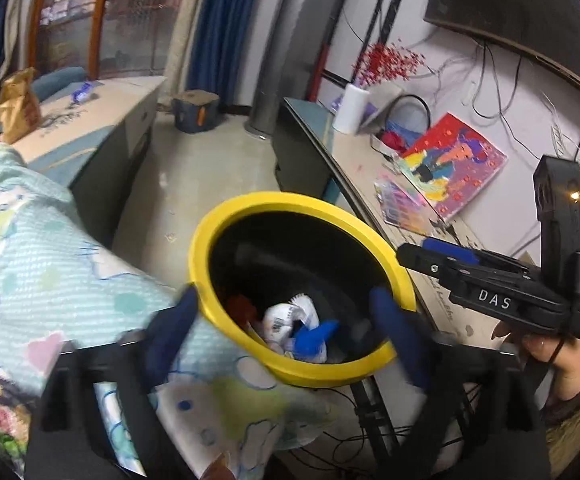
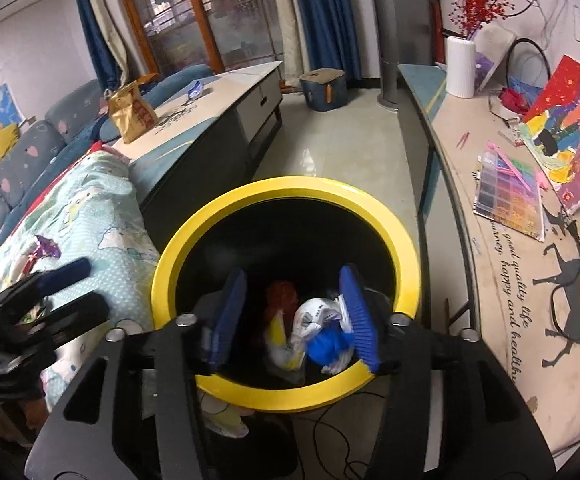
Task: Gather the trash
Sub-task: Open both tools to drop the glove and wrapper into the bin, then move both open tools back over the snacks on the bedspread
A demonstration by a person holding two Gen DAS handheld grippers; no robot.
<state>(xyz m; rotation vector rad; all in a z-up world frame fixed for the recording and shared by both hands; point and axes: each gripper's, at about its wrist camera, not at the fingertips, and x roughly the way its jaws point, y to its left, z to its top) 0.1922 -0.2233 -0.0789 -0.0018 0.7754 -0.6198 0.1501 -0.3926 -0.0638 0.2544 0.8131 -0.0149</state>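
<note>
A black trash bin with a yellow rim [image 1: 249,204] [image 2: 290,188] stands on the floor between a sofa and a long desk. Inside lie a crumpled white wrapper [image 1: 285,316] [image 2: 318,316], a blue scrap [image 1: 314,336] [image 2: 326,344] and a red piece [image 1: 241,308] [image 2: 281,296]. My left gripper [image 1: 285,324] hangs over the bin's mouth, wide open, with nothing between its blue pads. My right gripper [image 2: 294,312] is over the bin too, open and empty. Each gripper shows in the other's view: the right gripper [image 1: 414,256] at the bin's right, the left gripper [image 2: 85,286] at its left.
A cartoon-print blanket [image 2: 89,208] covers the sofa left of the bin, with a purple wrapper [image 2: 45,246] on it. Behind it, a low table [image 2: 225,88] holds a brown paper bag [image 2: 129,112] and a blue wrapper [image 2: 195,89]. The desk [image 2: 490,264] carries a painting, a bead box and a white vase. Cables lie under the bin.
</note>
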